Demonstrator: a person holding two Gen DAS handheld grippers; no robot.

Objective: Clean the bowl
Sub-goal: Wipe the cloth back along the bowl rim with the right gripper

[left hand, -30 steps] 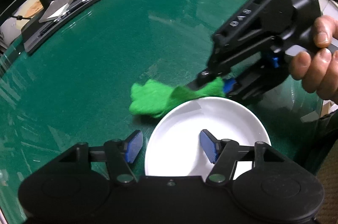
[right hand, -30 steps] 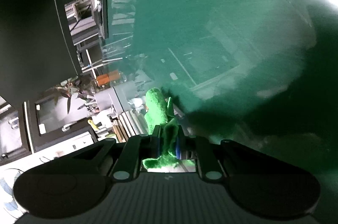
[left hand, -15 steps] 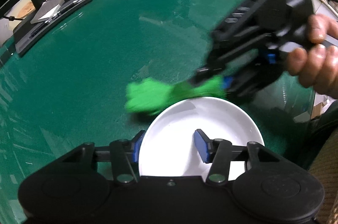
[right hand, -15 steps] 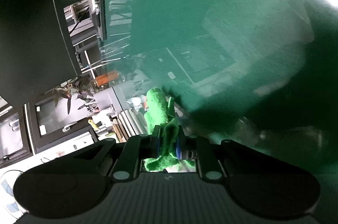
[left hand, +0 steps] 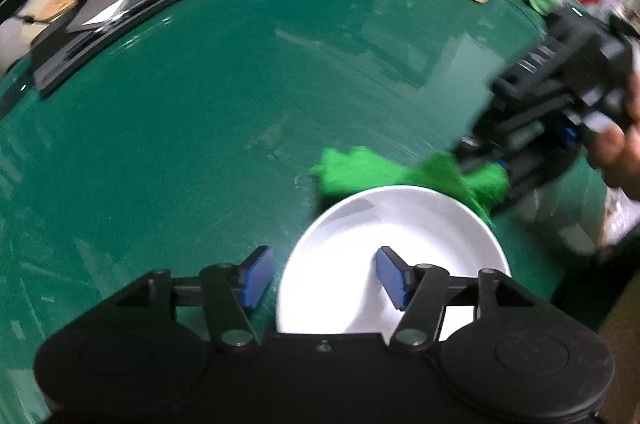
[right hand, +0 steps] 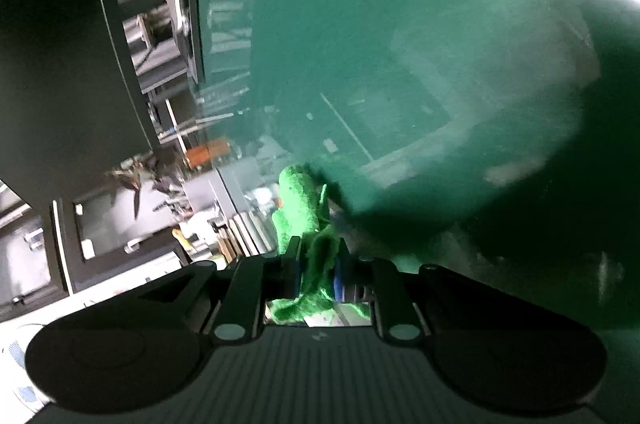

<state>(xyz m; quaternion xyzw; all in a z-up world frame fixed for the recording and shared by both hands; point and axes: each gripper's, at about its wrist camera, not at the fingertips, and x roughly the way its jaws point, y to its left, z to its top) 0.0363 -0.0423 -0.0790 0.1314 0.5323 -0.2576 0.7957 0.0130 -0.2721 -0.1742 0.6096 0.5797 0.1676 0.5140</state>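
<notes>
While the left gripper (left hand: 322, 276) hangs right over the shallow white ceramic bowl (left hand: 404, 224), its blue pads are spreading again and straddle the near-left rim without pressing on it — so the bowl isn't pinned. It sits on the glossy dark green table (left hand: 200, 128). Since a second ago the right gripper (left hand: 486, 166), clamped narrow on the fuzzy bright green cloth (left hand: 400, 170), has slid right along the far rim, so I'd guess wiping is just starting. The right wrist view shows the pinch on the cloth (right hand: 308, 220) up close — no bowl there.
</notes>
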